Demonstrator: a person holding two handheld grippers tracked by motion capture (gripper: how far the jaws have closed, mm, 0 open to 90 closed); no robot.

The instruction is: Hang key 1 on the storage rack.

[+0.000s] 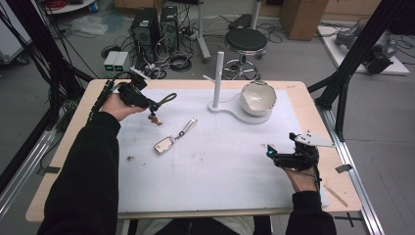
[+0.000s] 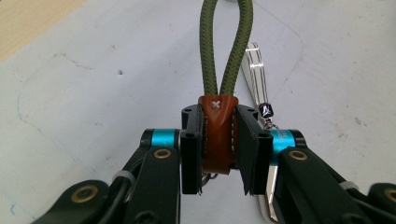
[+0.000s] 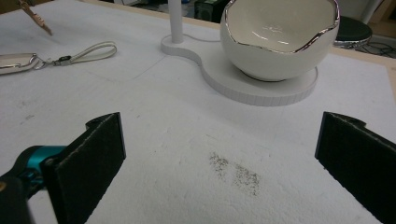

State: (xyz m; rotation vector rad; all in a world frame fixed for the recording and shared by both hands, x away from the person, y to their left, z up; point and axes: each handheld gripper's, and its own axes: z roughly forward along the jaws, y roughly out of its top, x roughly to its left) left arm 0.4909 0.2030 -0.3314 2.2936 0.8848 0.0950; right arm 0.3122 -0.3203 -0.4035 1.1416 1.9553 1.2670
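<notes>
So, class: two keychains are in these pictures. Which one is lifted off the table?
The green-cord keychain, clamped by its brown leather tab in the left gripper. The silver keychain lies flat on the white mat.

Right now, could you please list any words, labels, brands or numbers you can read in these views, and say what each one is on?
No readable text.
Brown leather tab on the green cord loop, held in the left gripper: a stitched "x" mark, no letters.
Small black tag beside it: a pale mark, too small to read.
Key fob, bowl, stand: no lettering visible.
</notes>
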